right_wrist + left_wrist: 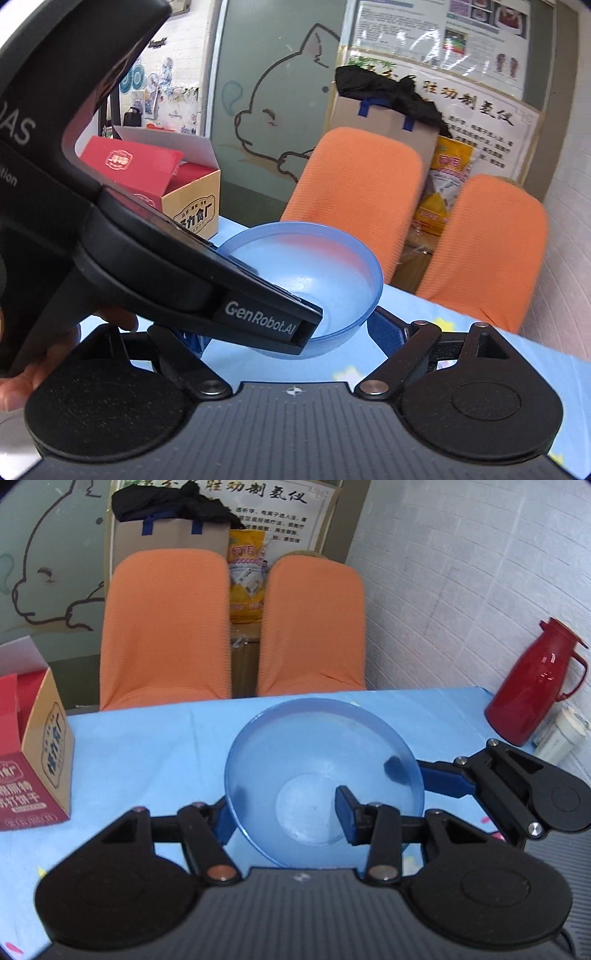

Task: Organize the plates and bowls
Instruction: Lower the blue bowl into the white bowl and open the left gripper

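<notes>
A translucent blue bowl (321,771) is tilted above the blue tablecloth (147,746). My left gripper (284,819) is open wide: its left finger is outside the bowl's near-left rim and its right finger is inside the bowl. The right gripper (439,779) reaches the bowl's right rim, one blue finger outside and a dark pad showing through from inside. In the right wrist view the bowl (325,273) sits between my right gripper's (291,332) blue fingers, and the left gripper's black body (147,258) covers the bowl's left side.
A red and brown carton (33,771) stands at the table's left. A red thermos jug (535,690) and a white item stand at the far right corner by the tiled wall. Two orange chairs (166,627) face the table's far edge.
</notes>
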Action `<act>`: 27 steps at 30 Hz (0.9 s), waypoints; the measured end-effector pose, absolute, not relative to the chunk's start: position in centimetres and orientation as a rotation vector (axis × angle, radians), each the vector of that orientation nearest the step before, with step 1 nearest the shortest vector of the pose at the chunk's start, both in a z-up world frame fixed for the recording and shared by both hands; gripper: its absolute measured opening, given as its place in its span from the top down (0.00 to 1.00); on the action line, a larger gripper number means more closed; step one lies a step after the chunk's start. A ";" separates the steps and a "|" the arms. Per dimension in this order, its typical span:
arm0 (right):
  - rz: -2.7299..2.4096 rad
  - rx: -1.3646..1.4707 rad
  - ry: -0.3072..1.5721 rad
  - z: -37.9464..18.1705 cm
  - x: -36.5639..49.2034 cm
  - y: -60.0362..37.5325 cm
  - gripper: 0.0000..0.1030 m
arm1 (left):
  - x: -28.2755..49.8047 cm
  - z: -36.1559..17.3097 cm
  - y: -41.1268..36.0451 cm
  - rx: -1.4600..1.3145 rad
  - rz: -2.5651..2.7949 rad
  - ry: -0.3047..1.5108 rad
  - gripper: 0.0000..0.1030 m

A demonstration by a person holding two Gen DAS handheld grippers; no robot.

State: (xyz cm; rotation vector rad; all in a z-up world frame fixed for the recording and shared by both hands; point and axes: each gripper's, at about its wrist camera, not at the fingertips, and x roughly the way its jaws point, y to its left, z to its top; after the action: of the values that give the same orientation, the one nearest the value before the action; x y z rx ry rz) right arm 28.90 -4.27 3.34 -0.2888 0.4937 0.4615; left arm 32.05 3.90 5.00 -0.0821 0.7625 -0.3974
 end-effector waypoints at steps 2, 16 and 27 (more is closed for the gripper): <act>0.434 -0.264 0.496 3.6 26.3 -6.0 0.26 | 30.0 5.0 2.5 -0.089 -0.441 0.781 0.58; 0.321 -0.064 0.569 -0.2 14.6 -14.6 0.26 | 17.6 0.4 -7.3 0.047 -0.568 0.849 0.58; 0.296 -0.017 0.613 -2.8 11.3 -17.4 0.26 | 16.7 0.3 -5.8 0.058 -0.540 0.822 0.21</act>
State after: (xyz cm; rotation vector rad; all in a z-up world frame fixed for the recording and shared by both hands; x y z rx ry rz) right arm 11.30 -17.44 -2.75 -0.0167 0.6134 0.2959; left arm 16.66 -5.82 0.31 0.0584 0.8222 -0.5399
